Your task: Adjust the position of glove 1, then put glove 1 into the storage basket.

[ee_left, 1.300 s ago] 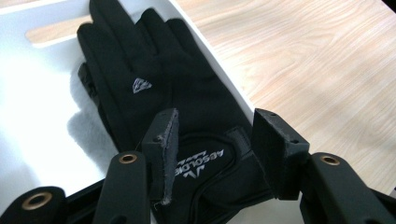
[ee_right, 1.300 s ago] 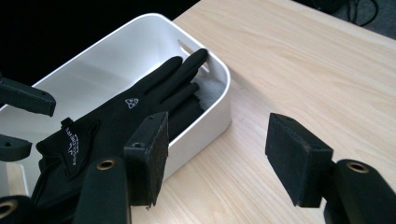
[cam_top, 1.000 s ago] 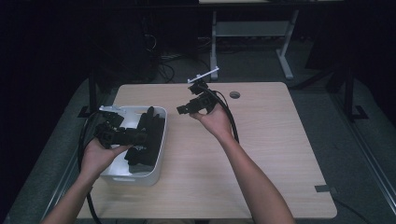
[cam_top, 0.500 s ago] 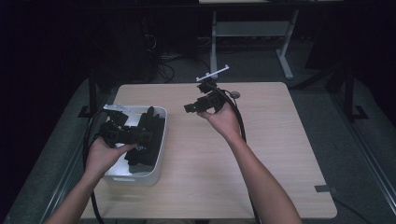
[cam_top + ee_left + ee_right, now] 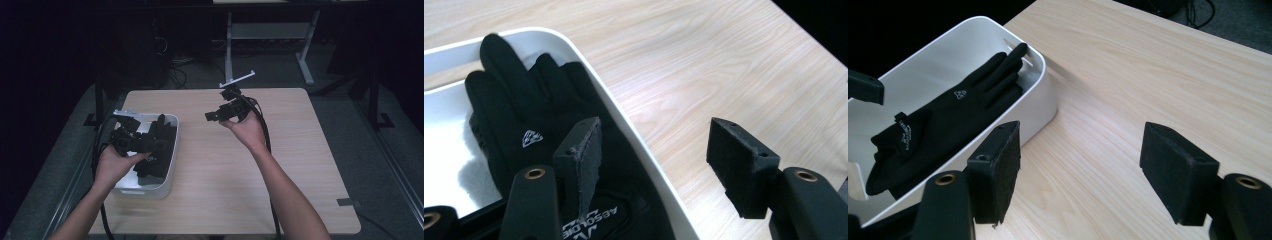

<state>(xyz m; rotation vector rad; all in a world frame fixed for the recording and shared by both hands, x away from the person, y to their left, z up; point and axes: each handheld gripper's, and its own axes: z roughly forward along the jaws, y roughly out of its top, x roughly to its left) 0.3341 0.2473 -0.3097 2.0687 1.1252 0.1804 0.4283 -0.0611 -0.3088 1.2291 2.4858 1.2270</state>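
- Lying in the white bin (image 5: pixel 170 150) at the left of the high view, the black glove (image 5: pixel 156 145) drapes its fingers over the bin's far rim.
- Left gripper (image 5: pixel 150 145) hovers low over the bin, forearm entering from the lower left; its jaws have just been opening, nothing pinched between them.
- Right gripper (image 5: pixel 212 116) is raised at frame centre above the table (image 5: pixel 300 150), pointing left, jaws apart and empty.
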